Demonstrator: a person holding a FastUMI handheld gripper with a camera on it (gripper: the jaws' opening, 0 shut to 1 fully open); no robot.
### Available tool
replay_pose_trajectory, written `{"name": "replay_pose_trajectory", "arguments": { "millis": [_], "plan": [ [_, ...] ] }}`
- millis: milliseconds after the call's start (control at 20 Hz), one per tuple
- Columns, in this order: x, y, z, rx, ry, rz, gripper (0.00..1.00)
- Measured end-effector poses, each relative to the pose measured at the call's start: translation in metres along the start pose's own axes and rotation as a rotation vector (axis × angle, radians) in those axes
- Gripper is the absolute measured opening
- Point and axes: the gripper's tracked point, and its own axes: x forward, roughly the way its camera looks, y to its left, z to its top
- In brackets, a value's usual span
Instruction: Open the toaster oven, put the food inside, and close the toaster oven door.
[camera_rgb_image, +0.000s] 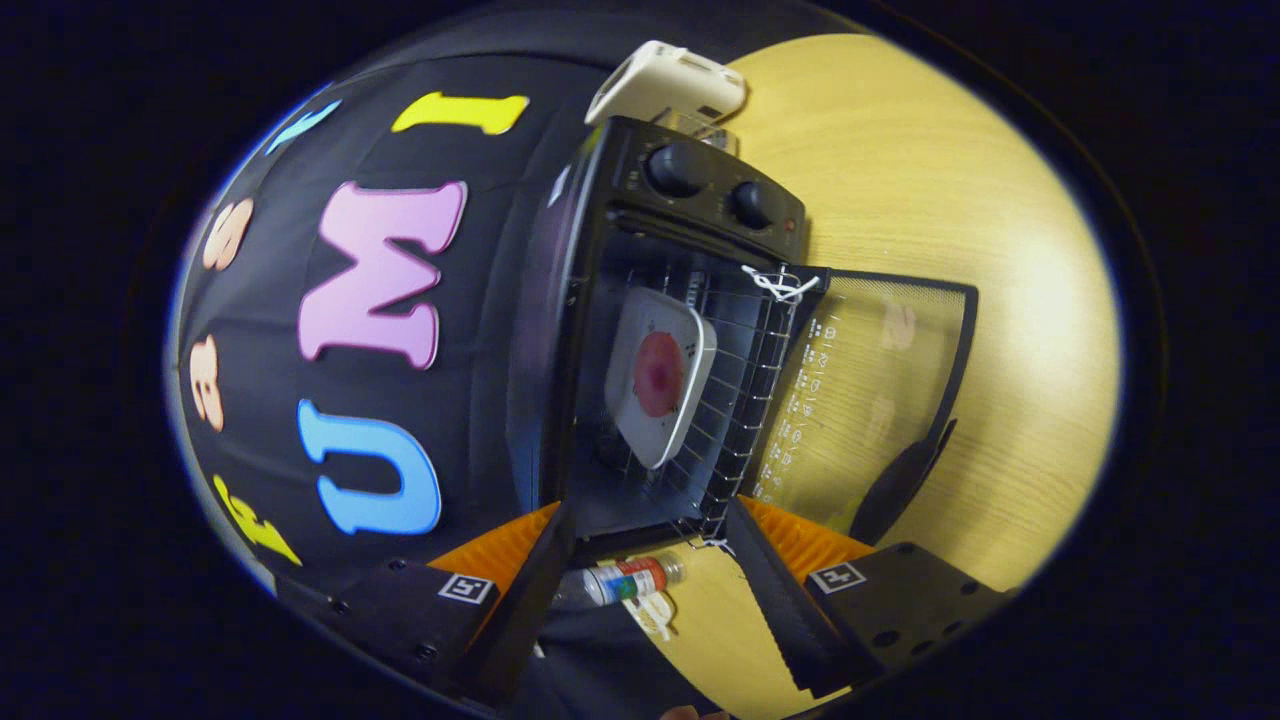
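Between my fingers lie a small bottle (625, 580) and a pale scrap I can't identify, on the wooden table (940, 180). Just beyond them stands the oven (690, 200), its door (880, 390) swung fully open. Inside, the food (659, 374) sits on a white plate (690, 400) on the wire rack (745, 400). A white box (668, 80) lies beyond the oven, partly hidden by it. My gripper (655, 590) is spread wide, grasping nothing.
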Motion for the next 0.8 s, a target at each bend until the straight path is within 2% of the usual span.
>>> {"name": "replay_pose_trajectory", "arguments": {
  "millis": [150, 250, 350, 500, 650, 800],
  "plan": [
    [-0.031, -0.008, -0.015, -0.222, 0.040, 0.039, 0.98],
    [-0.045, -0.021, -0.021, -0.411, 0.055, 0.033, 0.98],
    [-0.055, -0.039, -0.024, -0.660, 0.062, -0.004, 0.98],
    [-0.073, -0.067, -0.031, -0.978, 0.096, -0.114, 0.99],
    [-0.076, -0.092, -0.035, -1.134, 0.118, -0.214, 0.99],
    [-0.076, -0.121, -0.040, -1.162, 0.164, -0.305, 0.99]
  ]
}}
